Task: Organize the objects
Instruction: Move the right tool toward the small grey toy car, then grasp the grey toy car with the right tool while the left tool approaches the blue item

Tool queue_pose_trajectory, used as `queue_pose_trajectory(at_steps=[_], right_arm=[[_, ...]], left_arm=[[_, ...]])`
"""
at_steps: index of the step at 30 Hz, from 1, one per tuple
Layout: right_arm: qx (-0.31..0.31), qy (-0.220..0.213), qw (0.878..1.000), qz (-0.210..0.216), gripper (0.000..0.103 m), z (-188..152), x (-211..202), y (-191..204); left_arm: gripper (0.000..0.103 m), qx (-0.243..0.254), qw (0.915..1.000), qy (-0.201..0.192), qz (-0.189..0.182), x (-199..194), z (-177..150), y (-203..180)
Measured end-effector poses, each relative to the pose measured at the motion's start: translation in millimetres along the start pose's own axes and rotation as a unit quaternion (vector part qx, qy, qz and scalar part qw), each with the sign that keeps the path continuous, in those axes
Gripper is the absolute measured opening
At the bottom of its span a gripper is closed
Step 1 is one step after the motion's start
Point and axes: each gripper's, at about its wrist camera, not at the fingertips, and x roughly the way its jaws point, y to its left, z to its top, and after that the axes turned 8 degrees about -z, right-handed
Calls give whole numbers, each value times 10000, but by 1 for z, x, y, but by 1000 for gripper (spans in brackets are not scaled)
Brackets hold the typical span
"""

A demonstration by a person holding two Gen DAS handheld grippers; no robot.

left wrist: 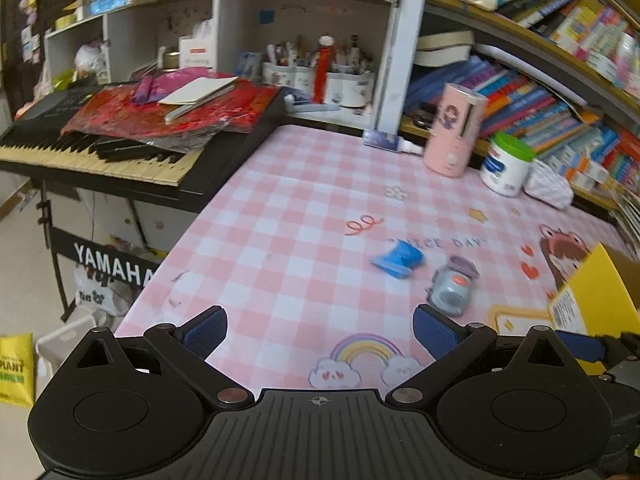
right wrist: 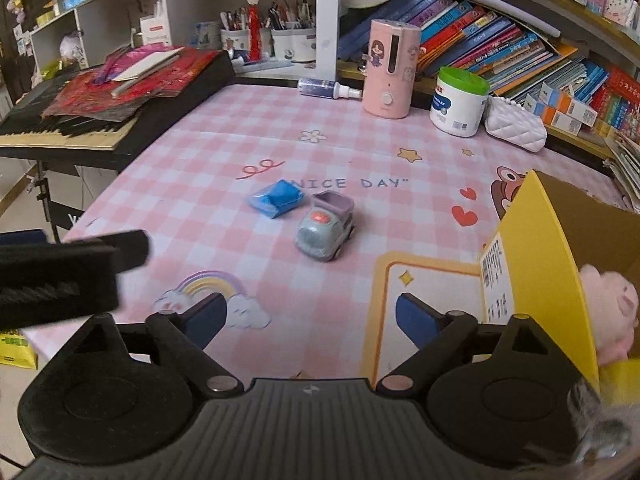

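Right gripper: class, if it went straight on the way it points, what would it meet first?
Probably the toy truck, roughly centred ahead of the open right gripper; only bare tablecloth lies between.

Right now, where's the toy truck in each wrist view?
Left wrist: toy truck right of centre, just beyond the right finger, blurred.
Right wrist: toy truck at centre.
Shared landmark: blue packet lies just left of it, below the "NICE DAY" print.

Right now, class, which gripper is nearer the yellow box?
Right. The right gripper hangs beside the yellow box, its right side almost against the box wall; the left gripper sits further left, beyond it.
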Motion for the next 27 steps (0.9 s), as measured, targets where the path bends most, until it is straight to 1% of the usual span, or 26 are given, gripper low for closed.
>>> queue_pose_trajectory(at_steps=[5, 8, 12, 16, 19, 23, 24, 25, 27], right_arm=[[-43, 39, 10000, 16, 88, 13, 29, -5], [36, 19, 10000, 86, 82, 24, 47, -7], [149, 89, 9997, 181, 78, 38, 71, -7], [145, 195, 9995, 210, 77, 48, 94, -4], [166, 319, 9991, 235, 73, 52, 112, -1], [137, 495, 9983, 274, 55, 52, 127, 1], [99, 513, 9984, 217, 53, 51, 129, 0], [94, 480, 9985, 249, 53, 50, 129, -1], [98, 468, 9984, 316, 45, 50, 129, -4]], left_arm=[[101, -97, 9999, -29, 111, 11, 10, 2], [101, -104, 9998, -39, 163, 17, 15, 2], [100, -103, 9996, 41, 245, 26, 19, 1], [100, -100, 9996, 70, 259, 30, 20, 2], [100, -51, 9995, 76, 288, 32, 22, 1], [100, -5, 9997, 110, 239, 37, 24, -1], [100, 7, 9997, 123, 213, 38, 25, -2], [99, 20, 9997, 146, 176, 40, 25, -3], [99, 43, 9997, 199, 100, 45, 26, -6]])
